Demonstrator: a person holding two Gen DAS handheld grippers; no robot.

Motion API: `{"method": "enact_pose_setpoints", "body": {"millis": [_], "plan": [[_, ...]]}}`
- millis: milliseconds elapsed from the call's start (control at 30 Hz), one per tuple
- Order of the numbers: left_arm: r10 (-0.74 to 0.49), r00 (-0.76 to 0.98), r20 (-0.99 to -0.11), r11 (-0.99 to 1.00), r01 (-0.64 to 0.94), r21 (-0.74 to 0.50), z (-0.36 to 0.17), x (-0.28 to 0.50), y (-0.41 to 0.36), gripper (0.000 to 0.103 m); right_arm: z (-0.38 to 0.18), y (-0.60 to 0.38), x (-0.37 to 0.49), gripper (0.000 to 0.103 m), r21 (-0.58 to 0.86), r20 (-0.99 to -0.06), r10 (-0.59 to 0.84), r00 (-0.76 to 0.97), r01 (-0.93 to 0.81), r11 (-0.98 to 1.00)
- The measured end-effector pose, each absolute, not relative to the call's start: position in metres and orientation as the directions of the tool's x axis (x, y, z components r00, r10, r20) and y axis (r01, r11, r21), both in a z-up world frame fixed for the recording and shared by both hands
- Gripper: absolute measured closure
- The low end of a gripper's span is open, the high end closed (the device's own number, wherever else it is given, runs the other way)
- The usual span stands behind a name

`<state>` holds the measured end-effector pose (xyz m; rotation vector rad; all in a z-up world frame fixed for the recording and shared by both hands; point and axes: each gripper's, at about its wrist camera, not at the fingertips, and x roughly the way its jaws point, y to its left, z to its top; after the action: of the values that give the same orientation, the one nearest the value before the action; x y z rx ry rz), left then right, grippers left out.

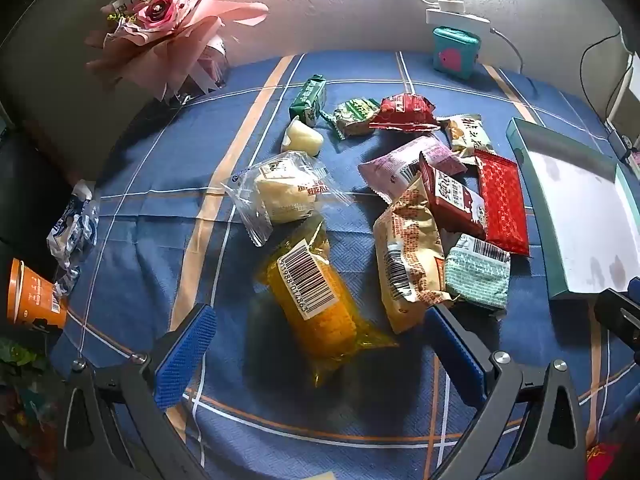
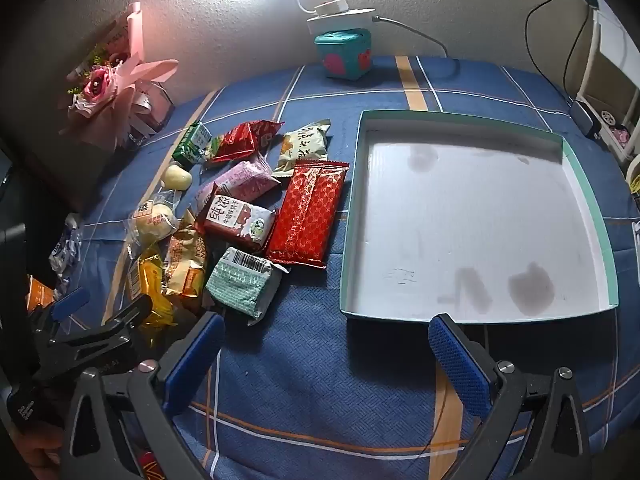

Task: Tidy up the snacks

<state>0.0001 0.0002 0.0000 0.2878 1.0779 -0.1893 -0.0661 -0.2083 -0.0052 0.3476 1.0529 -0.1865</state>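
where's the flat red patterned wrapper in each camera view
Left wrist view: the flat red patterned wrapper lies right of centre, just left of the tray.
Right wrist view: it lies at centre, just left of the tray's left wall.
Shared landmark: the teal box by the wall.

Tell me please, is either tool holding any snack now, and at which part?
Nothing is held. The left tool stands open above the yellow packet, not pressing it; the right tool is open over bare cloth.
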Motion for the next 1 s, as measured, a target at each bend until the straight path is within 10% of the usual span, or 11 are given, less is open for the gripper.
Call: {"method": "enact_pose_setpoints", "body": {"millis": [1000], "plan": [[-0.020, 0.466, -0.885, 0.950, 0.285, 0.129, 0.0025, 0.0009, -0.0014, 0.000, -0.0060, -0.2086, -0.0653, 0.000, 0.197, -0.873, 0.020, 0.487, 0.314, 0.929]]}}
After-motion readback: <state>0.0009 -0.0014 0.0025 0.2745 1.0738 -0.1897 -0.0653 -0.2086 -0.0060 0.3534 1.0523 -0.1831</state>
